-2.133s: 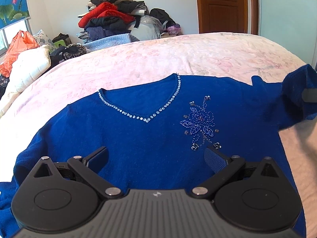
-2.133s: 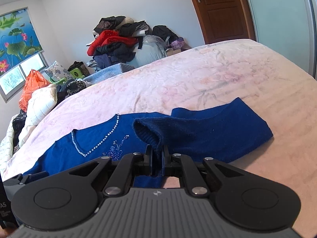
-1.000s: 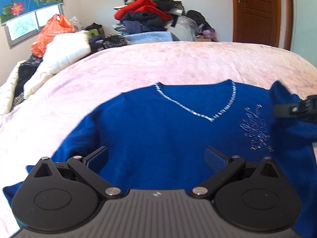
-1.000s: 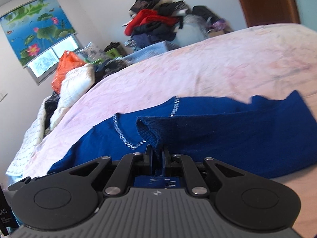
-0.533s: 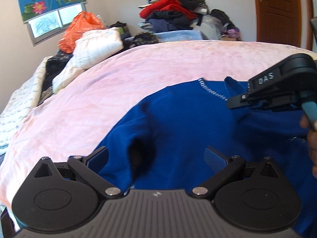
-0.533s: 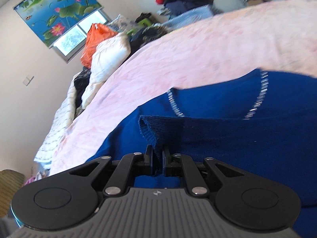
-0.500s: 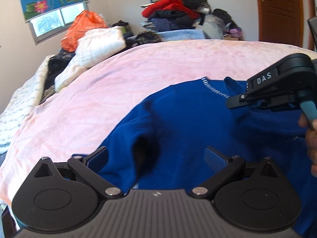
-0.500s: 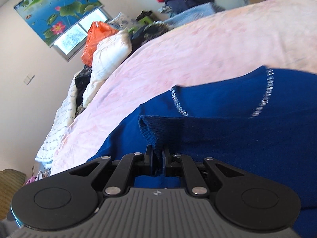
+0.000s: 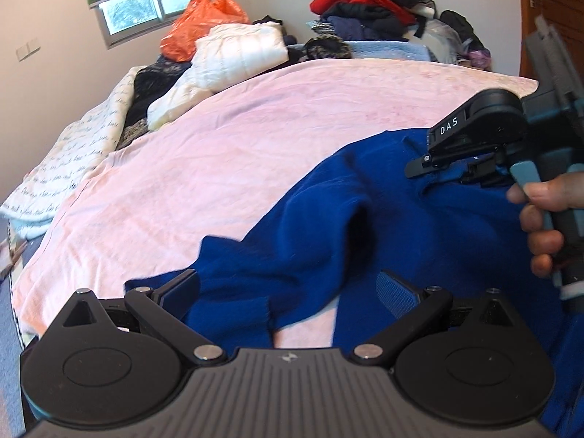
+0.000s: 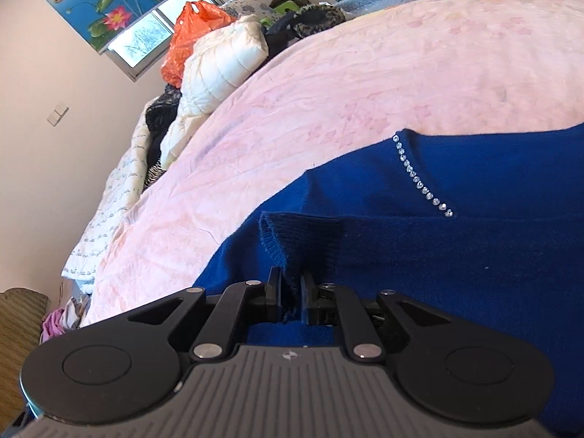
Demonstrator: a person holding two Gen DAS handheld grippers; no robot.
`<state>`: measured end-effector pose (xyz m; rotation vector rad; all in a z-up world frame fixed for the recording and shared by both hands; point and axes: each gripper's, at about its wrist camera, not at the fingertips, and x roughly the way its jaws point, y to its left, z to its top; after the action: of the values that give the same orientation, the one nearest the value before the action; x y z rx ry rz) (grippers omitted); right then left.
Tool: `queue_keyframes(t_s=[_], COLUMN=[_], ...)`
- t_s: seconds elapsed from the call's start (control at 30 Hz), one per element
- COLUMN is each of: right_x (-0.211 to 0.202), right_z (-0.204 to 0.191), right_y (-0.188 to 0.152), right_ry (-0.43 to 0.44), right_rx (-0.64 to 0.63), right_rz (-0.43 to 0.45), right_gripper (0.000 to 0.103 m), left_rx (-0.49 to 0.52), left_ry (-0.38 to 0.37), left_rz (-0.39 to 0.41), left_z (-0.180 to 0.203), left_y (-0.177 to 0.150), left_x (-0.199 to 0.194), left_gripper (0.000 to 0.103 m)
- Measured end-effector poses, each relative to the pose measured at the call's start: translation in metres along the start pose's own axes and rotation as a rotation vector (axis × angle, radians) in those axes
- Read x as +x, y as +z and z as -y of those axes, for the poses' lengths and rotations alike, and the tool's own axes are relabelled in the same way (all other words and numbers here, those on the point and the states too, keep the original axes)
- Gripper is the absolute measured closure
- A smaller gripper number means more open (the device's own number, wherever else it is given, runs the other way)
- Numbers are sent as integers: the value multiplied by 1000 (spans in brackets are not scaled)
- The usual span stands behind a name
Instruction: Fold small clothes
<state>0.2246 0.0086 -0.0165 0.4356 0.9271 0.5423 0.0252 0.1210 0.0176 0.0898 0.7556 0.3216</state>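
looks like the sleeve-fold step: right gripper (image 10: 291, 297) is opening off the sleeve cuff (image 10: 299, 241) it laid across the blue sweater (image 10: 474, 255) on the pink bed (image 10: 365, 84), cuff between its jaws, while the left gripper (image 9: 288, 292), spread wide and empty near the other sleeve (image 9: 255, 273), probably grabs that next.

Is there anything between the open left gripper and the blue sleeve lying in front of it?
Nothing visible. The left gripper is open, and the sleeve of the blue sweater lies directly between its fingers.
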Motion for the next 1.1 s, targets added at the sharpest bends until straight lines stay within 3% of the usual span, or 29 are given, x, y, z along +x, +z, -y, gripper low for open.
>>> queue_keyframes(t_s=[0.03,0.1,0.2,0.37,0.47,0.53,0.6,0.7,0.8,0.97,1.1], right_x=[4,8,2,-3,-7,-24,-40,-45,-33,-7,5], right_z=[3,7,-2,-23,-24,-36,-58,-83,-92,-98,-102], right_y=[0,-2,-3,-11,-16,-20,-32,-54,-72,-89,-97], right_ry=[-3,29,30,-28,-93,-45,67,268,398,322,346], right_rx=[16,40,17,-115,-91,-117,-219,-322,-332,-348,-325], right_rz=[-9,-14,-4,12,54,114,127,23,-128,-204,-242], right_gripper=[77,57,47,38,41,43,43,42,41,42,42], left_rx=[-8,-18,-23,-74,-109,-132,-156,-212,-274,-263,-227], left_ry=[1,11,31,47,67,94,141,180,154,126,145], left_rz=[-2,-8,-28,-35,-26,-18,-16,-24,-36,-38,-44], left_z=[-3,-8,-16,-41,-61,-74,-90,-111,-122,-110,-104], left_y=[-2,-7,-16,-28,-32,-33,-33,-33,-35,-36,-37], left_x=[-2,-4,-6,-18,-25,-28,-28,-25,-23,-22,-21], left_gripper=[0,0,0,0,0,0,0,0,0,0,0])
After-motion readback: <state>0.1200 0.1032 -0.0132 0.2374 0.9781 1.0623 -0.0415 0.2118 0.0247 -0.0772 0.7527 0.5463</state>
